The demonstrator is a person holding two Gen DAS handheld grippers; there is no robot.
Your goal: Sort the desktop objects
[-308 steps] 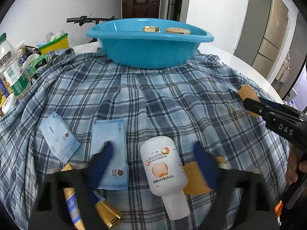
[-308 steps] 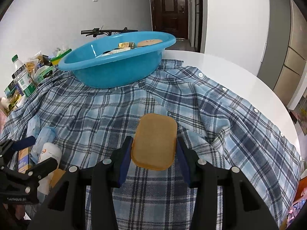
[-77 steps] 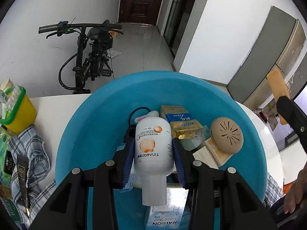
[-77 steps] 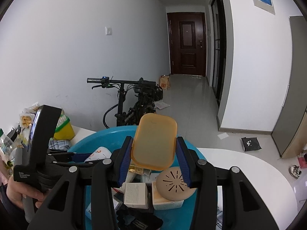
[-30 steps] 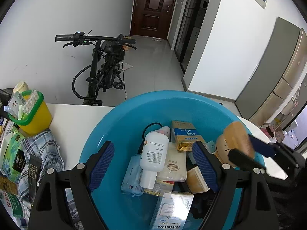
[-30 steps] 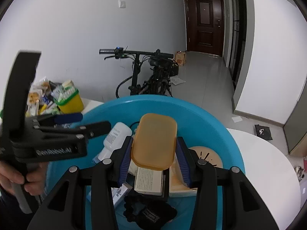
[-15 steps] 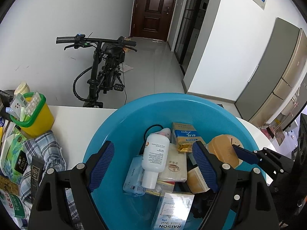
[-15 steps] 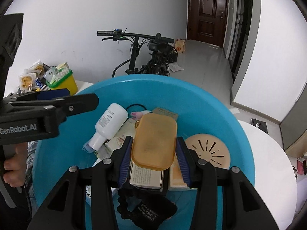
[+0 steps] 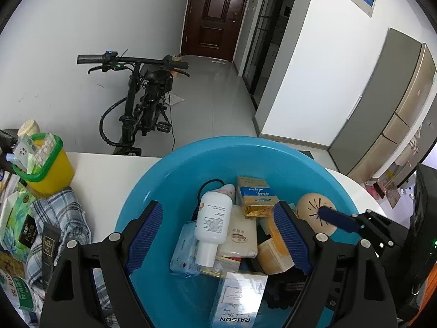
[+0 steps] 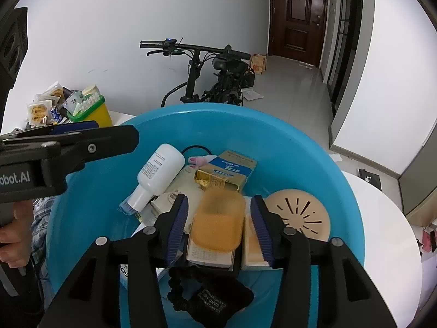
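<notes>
A blue plastic basin (image 9: 169,180) (image 10: 273,125) holds several sorted items. A white lotion bottle (image 9: 211,220) (image 10: 161,169) lies in it. My right gripper (image 10: 220,228) is open over the basin; the orange soap-box lid (image 10: 218,222), blurred, is free between its jaws and drops onto the boxes below. That lid also shows in the left wrist view (image 9: 273,251). My left gripper (image 9: 218,235) is open and empty above the basin. The right gripper's tip (image 9: 337,220) enters that view from the right.
A beige round vented disc (image 10: 299,214), a gold-and-blue box (image 10: 232,169), a RAISON carton (image 9: 237,300) and a black pouch (image 10: 213,300) lie in the basin. A yellow bin (image 9: 43,161) and plaid cloth (image 9: 62,218) stand at left. A bicycle (image 9: 142,101) stands behind.
My right gripper has opened and let go of the orange lid, which now falls into the basin. My left gripper stays open, a little lower and nearer the basin.
</notes>
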